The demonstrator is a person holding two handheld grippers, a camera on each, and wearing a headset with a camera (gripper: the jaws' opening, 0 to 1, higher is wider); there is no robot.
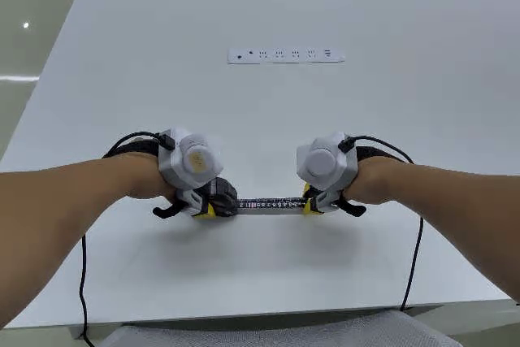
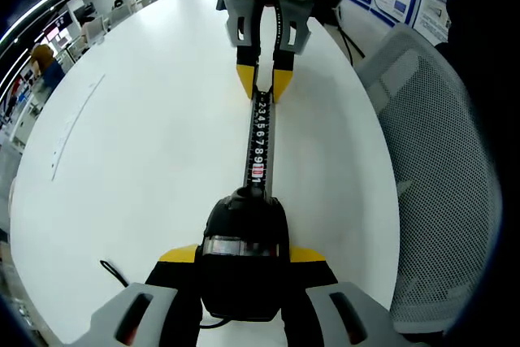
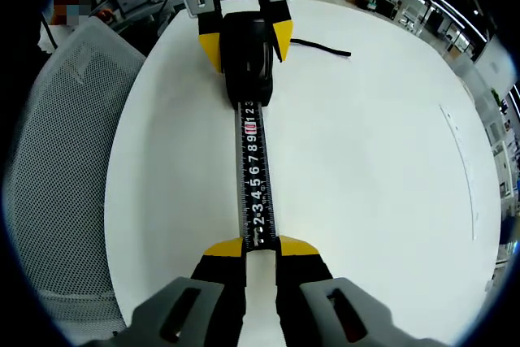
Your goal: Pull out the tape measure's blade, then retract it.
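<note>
Black is showing on the tape measure case [image 2: 244, 274]. The blade [image 3: 256, 168] is showing white with black numerals and one red marking. The left gripper [image 2: 244, 253] and right gripper [image 3: 260, 245] are showing yellow tips on grey bodies. The table [image 1: 268, 111] is reading plain white, the chair [image 3: 73, 160] grey mesh.

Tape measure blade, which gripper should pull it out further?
Right. The right gripper is shut on the tip of the narrow numbered blade; the left gripper clamps the black plastic case.
</note>
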